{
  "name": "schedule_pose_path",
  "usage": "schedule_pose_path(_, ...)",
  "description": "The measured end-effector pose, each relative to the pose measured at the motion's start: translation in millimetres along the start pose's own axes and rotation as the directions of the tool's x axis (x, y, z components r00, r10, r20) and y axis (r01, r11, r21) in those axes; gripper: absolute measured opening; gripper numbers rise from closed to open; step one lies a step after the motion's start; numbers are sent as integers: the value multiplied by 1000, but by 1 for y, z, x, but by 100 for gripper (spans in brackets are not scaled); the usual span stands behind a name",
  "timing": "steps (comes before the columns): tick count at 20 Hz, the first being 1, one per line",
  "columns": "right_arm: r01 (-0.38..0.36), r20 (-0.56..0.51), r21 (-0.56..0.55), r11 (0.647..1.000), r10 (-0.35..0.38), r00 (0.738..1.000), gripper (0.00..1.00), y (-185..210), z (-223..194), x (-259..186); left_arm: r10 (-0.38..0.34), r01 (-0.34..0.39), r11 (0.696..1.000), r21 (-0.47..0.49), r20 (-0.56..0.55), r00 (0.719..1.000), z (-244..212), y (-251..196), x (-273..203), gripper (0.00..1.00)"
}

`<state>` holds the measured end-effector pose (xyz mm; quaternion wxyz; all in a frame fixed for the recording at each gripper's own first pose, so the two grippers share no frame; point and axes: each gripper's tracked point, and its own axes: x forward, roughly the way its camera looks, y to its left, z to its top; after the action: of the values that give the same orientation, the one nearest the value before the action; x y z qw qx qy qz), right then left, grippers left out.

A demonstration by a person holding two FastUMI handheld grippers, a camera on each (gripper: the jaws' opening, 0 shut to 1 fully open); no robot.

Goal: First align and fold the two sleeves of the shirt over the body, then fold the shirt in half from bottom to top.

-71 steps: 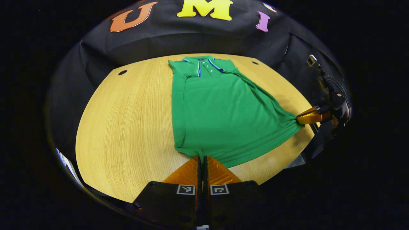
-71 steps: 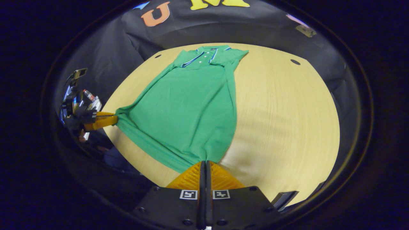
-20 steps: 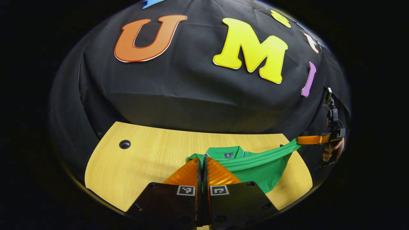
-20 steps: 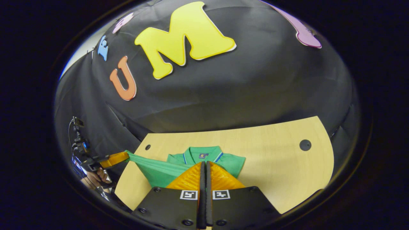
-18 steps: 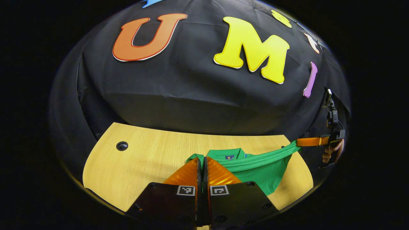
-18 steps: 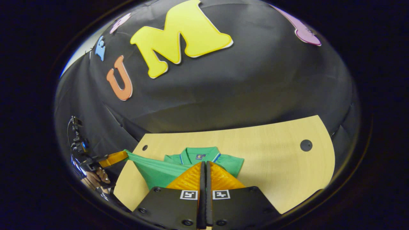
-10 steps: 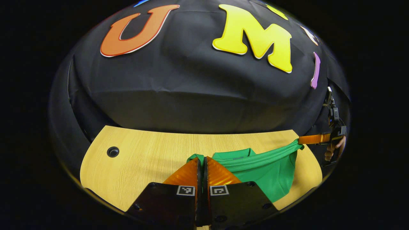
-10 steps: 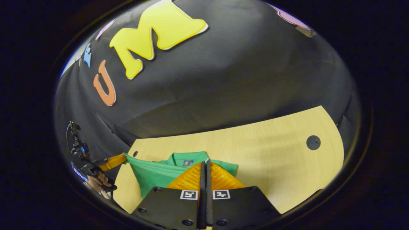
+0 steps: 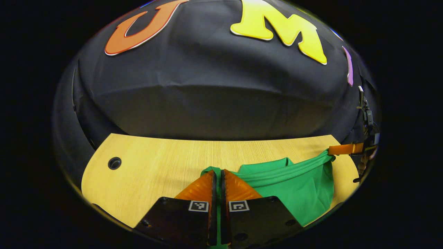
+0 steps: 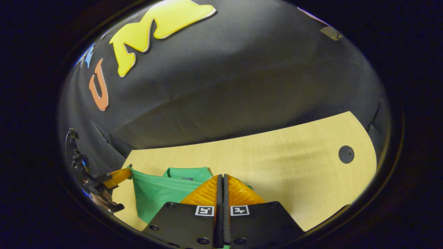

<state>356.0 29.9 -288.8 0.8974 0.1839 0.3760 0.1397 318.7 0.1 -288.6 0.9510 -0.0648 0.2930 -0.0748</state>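
Both tongs, left and right, pinch the green shirt's hem above the table.

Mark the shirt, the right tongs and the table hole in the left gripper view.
shirt (image 9: pixel 297 193): left gripper view, on the hanging green body panel.
right tongs (image 9: pixel 331 150): left gripper view, at the tips pinching the shirt hem.
table hole (image 9: pixel 114 163): left gripper view, on the dark opening.

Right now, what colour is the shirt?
Green. The shirt shows best in the left gripper view, lying on the wooden table.
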Motion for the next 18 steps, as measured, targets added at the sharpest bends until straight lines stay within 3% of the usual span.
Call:
schedule_pose_path(5, 46, 30, -85, 995, -43, 999, 2, 4, 0, 16, -15, 15, 1000, -4, 20, 1000, -1, -3, 15, 13)
schedule_pose_path(7, 71, 33, -88, 994, -68, 997, 5, 2, -2, 19, -26, 26, 999, 19, 13, 1000, -1, -7, 14, 31)
schedule_pose_path(8, 80, 35, -90, 993, -77, 996, 5, 1, 0, 18, -16, 16, 999, 28, 13, 1000, 0, -7, 15, 49)
schedule_pose_path(11, 103, 66, -120, 987, -96, 993, 52, 3, 4, 8, 17, -18, 1000, 26, 47, 999, 12, -1, 5, 73)
schedule_pose_path(12, 121, 88, -135, 983, -110, 990, 68, 2, 6, 3, 23, -24, 1000, 15, 64, 998, 18, -1, -2, 93)
schedule_pose_path(13, 138, 103, -149, 979, -124, 987, 85, 4, 9, -7, 27, -28, 1000, 4, 78, 997, 23, 0, -7, 87)
schedule_pose_path(14, 153, 123, -158, 976, -134, 983, 93, 6, 12, -15, 39, -39, 999, -5, 91, 995, 29, 1, -15, 93)
schedule_pose_path(18, 186, 206, -175, 967, -148, 967, 96, 23, 24, -55, 70, -67, 997, -28, 144, 987, 49, 7, -50, 99)
